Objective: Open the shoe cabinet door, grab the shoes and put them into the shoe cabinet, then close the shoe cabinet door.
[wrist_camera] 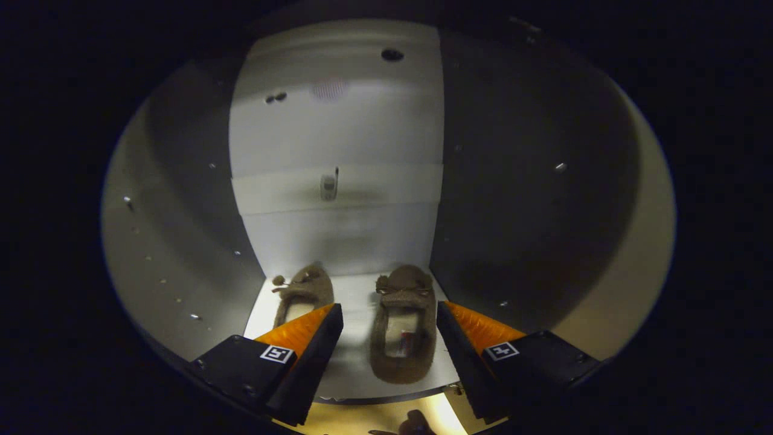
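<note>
**With the Door Open: Shoe Cabinet Contents**

Where the white shoe cabinet (338,139) stands open, two brown fuzzy slippers (403,329) lie side by side on its white bottom shelf (356,356), toes toward the back wall. One hand-held gripper (389,326), fingers spread apart and empty; right slipper between them, left slipper (305,290) partly behind the left orange finger (299,329). Two dim side panels flank the compartment. One small fitting on the back wall's crossband (329,186).
</note>
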{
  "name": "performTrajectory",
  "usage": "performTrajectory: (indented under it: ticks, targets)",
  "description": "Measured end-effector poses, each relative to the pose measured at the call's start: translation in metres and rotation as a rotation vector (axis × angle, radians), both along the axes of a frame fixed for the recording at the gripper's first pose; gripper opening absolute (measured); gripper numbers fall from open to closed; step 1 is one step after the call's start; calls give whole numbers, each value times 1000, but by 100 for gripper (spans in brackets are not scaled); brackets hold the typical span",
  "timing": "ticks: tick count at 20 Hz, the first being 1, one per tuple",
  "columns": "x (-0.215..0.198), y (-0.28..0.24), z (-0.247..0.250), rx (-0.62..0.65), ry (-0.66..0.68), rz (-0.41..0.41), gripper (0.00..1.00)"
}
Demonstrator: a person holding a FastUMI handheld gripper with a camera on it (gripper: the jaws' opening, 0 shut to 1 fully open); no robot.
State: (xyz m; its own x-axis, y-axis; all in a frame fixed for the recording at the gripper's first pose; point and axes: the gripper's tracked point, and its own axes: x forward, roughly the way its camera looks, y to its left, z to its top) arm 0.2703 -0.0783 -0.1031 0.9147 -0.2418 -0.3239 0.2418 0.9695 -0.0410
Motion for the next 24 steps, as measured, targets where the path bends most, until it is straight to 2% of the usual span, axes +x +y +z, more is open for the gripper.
performTrajectory:
  ticks: [3,6,12,16,20,24]
  targets:
    - [-55,13,42,-6,-114,26,98]
    - [-111,29,63,-17,-148,66,98]
    - [-222,71,115,20,-308,266,98]
    - [-306,74,148,80,-405,373,97]
    - [-352,50,161,91,-443,390,97]
    - [-402,3,172,54,-441,349,97]
